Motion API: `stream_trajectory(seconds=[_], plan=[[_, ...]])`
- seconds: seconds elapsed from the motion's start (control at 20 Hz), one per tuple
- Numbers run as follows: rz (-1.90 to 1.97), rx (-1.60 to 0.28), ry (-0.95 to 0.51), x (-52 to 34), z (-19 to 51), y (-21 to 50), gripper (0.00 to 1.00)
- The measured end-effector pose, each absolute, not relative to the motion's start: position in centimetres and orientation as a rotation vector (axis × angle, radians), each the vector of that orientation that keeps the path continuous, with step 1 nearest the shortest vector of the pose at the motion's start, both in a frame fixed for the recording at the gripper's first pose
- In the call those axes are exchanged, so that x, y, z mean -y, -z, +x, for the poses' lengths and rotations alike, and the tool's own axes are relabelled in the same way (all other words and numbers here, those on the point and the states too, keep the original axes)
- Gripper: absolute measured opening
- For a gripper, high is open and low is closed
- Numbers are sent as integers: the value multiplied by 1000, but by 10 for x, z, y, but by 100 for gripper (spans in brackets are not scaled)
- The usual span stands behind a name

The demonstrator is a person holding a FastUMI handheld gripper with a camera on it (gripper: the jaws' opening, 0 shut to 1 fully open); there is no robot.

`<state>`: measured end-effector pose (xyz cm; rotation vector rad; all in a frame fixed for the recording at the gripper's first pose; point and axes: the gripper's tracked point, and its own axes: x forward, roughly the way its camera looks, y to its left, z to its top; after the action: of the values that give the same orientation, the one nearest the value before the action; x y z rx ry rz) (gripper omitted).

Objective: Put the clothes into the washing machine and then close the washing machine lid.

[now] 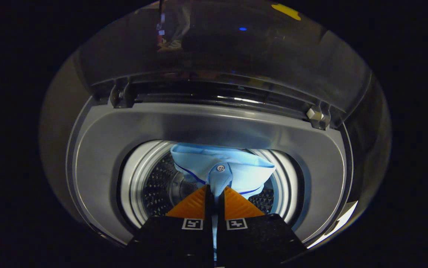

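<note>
- Step in hand: loading of the clothes, with the light blue shirt (232, 167) carried over the open mouth of the washing machine (98, 156).
- Left side: grey top deck of the machine curving round the opening, then the pale inner ring and the perforated steel drum (158, 190) below it.
- Left hinge (120, 95) at the back edge of the deck, holding the raised lid (236, 56), which stands tilted up behind the opening and mirrors the dim booth.
- Centre: tool (215, 193) closed nearly all the way, both fingers pressed on a fold of the shirt near its placket, with only a narrow strip of cloth between them.
- Collar and a single button spread just ahead of the fingertips, hanging above the drum and not yet lying in it, as far as can be judged.
- Right side: remaining arc of the drum rim, then the right hinge (317, 115) at the back right corner of the deck.
- Next move, as a judgement: lower further into the drum, open the fingers to drop the shirt fully clear of the rim, then withdraw.
- After that: reach for the lid's front edge and swing it down; not yet begun.
- Risk: cloth draped over the rim could stop the lid from seating.
</note>
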<state>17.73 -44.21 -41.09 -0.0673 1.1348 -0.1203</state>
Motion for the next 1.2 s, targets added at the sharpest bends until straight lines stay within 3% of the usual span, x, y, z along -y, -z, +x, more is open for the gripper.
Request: stream_trajectory(seconds=[0.15, 0.4, 0.8, 1.2], plan=[[-65, -1144, 134, 443, 175, 416, 9], [-41, -1135, 138, 448, 177, 413, 99], [-40, -1050, 160, 457, 180, 375, 100], [-19, -840, 153, 450, 197, 271, 100]])
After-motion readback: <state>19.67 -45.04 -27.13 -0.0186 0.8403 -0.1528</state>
